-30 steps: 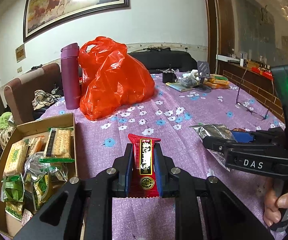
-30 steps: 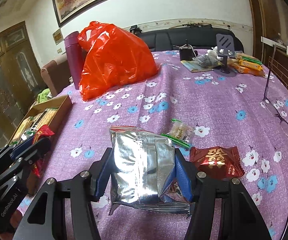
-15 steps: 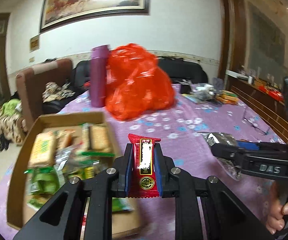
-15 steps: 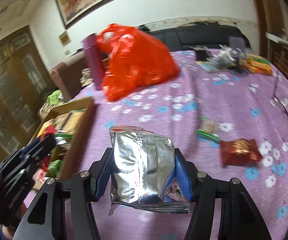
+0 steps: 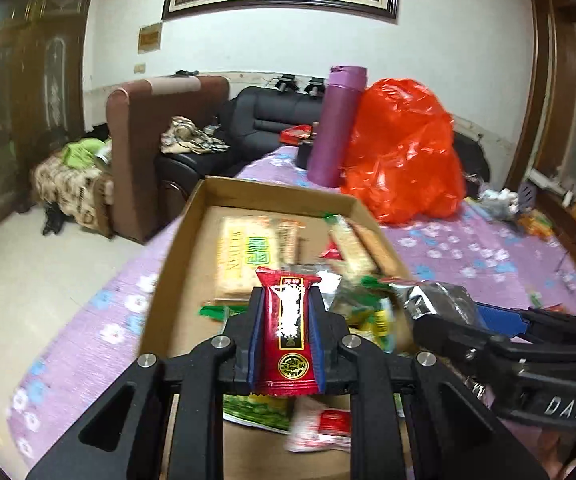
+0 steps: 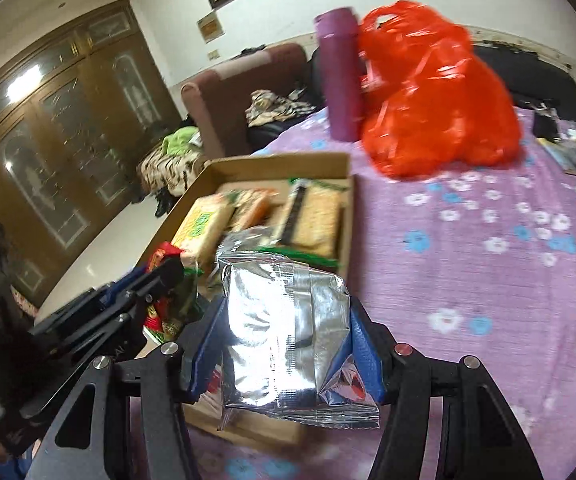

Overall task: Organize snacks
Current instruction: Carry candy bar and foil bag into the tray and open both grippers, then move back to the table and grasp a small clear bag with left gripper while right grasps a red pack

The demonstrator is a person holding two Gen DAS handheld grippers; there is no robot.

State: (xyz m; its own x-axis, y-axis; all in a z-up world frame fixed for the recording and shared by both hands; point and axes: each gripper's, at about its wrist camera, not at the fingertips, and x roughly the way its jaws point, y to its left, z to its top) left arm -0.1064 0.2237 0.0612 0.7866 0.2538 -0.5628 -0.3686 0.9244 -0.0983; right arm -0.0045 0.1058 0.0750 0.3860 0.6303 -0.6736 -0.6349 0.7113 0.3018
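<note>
I have both grippers over the cardboard box for dropping: my left gripper pinches the red snack bar, my right gripper clamps the silver packet.

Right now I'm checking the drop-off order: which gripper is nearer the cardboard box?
Left. The left gripper, holding a red snack bar, is over the cardboard box. The right gripper, holding a silver packet, is at the box's near edge.
</note>
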